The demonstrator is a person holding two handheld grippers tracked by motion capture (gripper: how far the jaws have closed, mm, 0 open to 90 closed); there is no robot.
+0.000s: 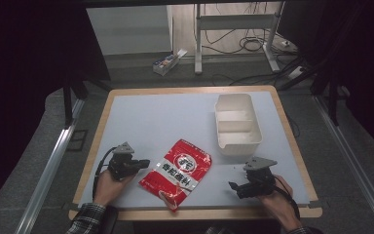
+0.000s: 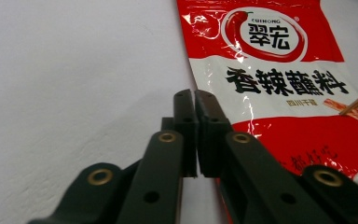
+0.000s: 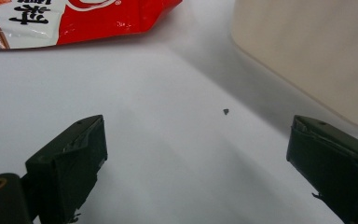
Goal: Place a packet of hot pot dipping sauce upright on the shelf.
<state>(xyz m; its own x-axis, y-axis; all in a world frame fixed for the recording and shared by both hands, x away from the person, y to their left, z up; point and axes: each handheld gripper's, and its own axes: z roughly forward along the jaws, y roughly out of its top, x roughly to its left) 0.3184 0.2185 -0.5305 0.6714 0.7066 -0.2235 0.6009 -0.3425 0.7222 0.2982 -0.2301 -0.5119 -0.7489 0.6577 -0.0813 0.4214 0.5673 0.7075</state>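
Down by the desk's (image 1: 141, 109) near edge, the left tool (image 2: 196, 100) has its jaws pressed together on nothing, tips just beside the red seasoning packet (image 2: 279, 88). Right tool (image 3: 198, 154) sits wide apart over bare desk; its own view catches the white bin (image 3: 307, 51) close by, while the high view shows that bin's divider.
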